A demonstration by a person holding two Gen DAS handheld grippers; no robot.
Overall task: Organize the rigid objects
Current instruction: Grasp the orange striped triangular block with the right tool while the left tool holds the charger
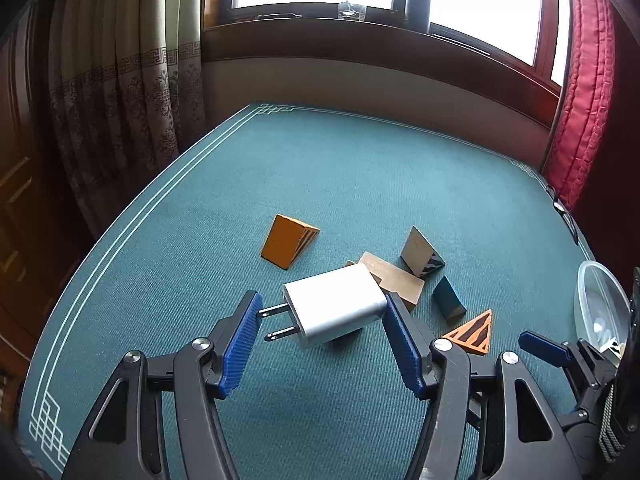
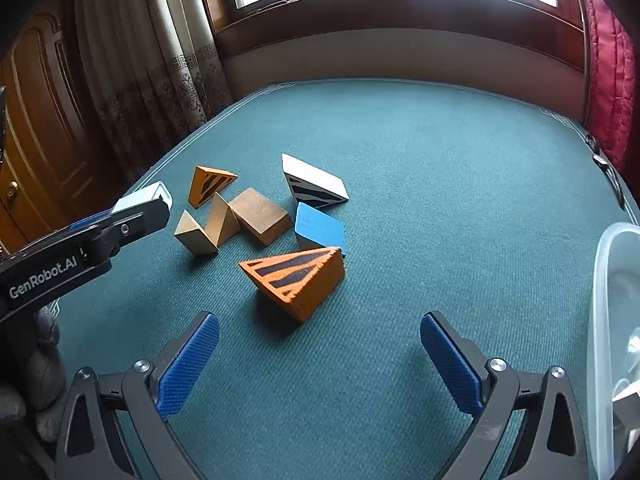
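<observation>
A white plug charger (image 1: 334, 305) with two metal prongs is between the fingers of my left gripper (image 1: 322, 312); the prongs touch the left pad and its end meets the right pad. It casts a shadow on the green table (image 1: 360, 168). It also shows in the right wrist view (image 2: 140, 198). My right gripper (image 2: 320, 336) is open and empty, just short of an orange striped wedge (image 2: 298, 278). Beyond lie a blue block (image 2: 320, 226), a white striped wedge (image 2: 314, 182), plain wooden blocks (image 2: 260, 216) and another orange wedge (image 2: 210, 184).
A clear plastic container (image 2: 612, 320) stands at the table's right edge and also shows in the left wrist view (image 1: 600, 304). Curtains (image 1: 120, 80) hang on the left, a red cushion (image 1: 580, 80) on the right, a window sill behind.
</observation>
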